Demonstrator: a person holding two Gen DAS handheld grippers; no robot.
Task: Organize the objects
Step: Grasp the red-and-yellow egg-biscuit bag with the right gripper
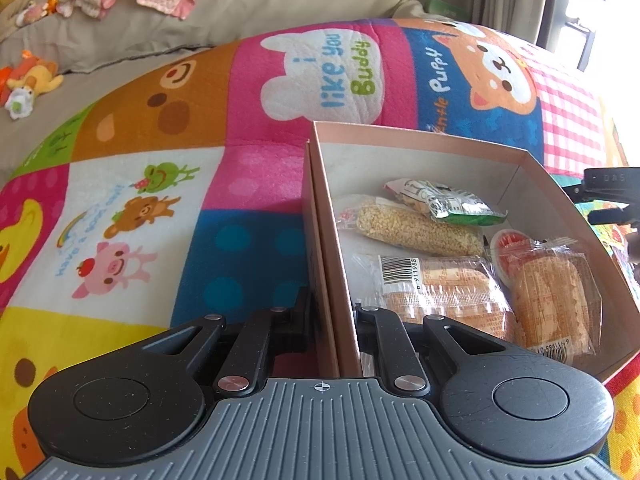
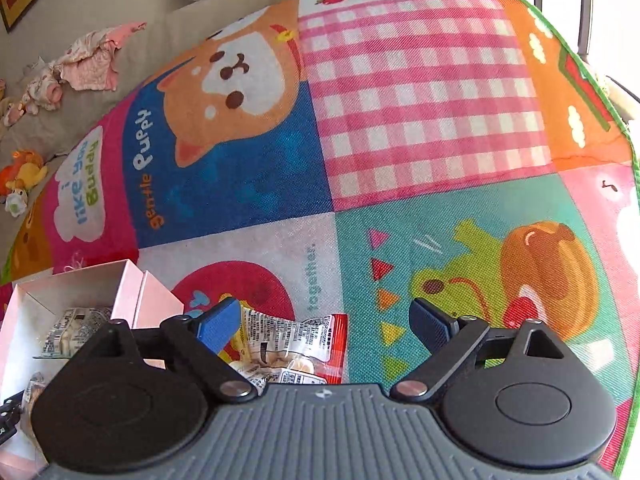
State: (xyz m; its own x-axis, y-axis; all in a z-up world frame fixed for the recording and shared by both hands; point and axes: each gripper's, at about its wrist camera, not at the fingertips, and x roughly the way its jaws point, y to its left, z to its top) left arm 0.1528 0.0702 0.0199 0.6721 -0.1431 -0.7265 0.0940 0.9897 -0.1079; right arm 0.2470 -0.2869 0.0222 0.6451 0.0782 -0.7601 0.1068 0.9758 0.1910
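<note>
Left tongs [image 1: 331, 312] grip the box [image 1: 320, 216] wall; right tongs [image 2: 324, 324], open, hover above a snack packet [image 2: 296, 338] on the mat [image 2: 400, 100].

Left gripper [image 1: 332, 320] fingertips hidden — box wall [image 1: 326, 280] covers them.

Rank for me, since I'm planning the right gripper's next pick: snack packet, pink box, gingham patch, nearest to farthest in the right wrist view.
1. Snack packet, between the right gripper fingers, leftward.
2. Pink box, left.
3. Gingham patch, far ahead on the mat.
</note>
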